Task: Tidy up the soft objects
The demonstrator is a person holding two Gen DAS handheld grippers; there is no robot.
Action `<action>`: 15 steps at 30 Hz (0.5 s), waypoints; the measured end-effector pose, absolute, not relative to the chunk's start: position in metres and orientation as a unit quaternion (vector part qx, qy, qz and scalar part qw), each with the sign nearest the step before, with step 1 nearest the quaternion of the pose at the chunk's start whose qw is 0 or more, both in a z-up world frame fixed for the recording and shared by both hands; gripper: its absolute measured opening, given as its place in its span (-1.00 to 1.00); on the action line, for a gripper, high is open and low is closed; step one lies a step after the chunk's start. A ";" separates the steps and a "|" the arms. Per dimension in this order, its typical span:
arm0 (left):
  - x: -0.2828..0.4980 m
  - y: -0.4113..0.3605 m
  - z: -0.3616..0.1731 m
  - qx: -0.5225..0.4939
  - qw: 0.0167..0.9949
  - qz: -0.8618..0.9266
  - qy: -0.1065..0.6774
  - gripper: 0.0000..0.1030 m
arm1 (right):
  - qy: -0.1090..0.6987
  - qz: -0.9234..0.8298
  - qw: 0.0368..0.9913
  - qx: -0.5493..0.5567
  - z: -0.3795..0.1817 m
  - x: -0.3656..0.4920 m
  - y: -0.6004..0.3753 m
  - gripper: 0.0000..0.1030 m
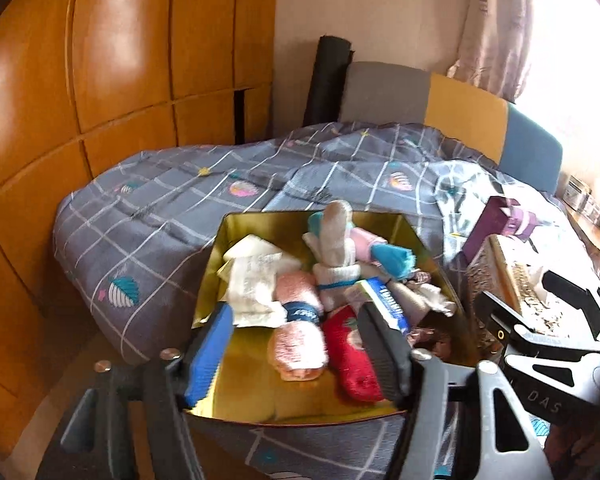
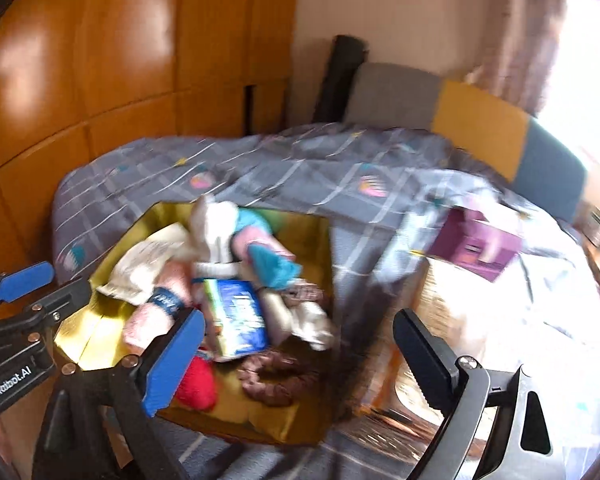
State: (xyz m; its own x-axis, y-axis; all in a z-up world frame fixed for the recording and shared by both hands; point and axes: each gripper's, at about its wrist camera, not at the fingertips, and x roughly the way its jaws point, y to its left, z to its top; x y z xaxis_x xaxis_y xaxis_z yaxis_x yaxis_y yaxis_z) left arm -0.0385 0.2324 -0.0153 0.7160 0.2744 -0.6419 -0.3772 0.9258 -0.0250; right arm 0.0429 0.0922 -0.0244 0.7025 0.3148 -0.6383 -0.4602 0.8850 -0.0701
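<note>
A gold box is sitting on the bed's grey checked quilt, holding a loose heap of soft things: a pink rolled sock bundle, a red sock, a white sock bundle, a teal piece, a white paper-like packet and a blue-and-white tissue pack. In the right wrist view a brown scrunchie is lying at the near edge of the pile. The left hand-held gripper is hovering over the box's near end with its jaws wide and nothing between them; the right hand-held gripper is likewise spread wide and empty, straddling the box's right wall. Judging by the jumble, most items appear gathered but not yet sorted or laid in order. A purple carton and a patterned box are lying just beside the gold box. The right wrist view is blurring heavily, and what lies beneath the heap is hidden.
</note>
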 end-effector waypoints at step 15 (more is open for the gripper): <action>-0.037 0.197 -0.015 -0.037 0.922 0.211 0.322 0.32 | 0.330 0.147 0.930 -0.061 -0.037 0.032 0.030 0.91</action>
State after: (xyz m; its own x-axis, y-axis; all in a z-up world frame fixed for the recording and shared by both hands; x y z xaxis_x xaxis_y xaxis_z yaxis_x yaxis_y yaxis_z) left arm -0.0366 0.1970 -0.0146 0.7035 0.3654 -0.6095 -0.4129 0.9082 0.0679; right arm 0.0318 0.0304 -0.0366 0.7389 0.2341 -0.6319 -0.3147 0.9491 -0.0164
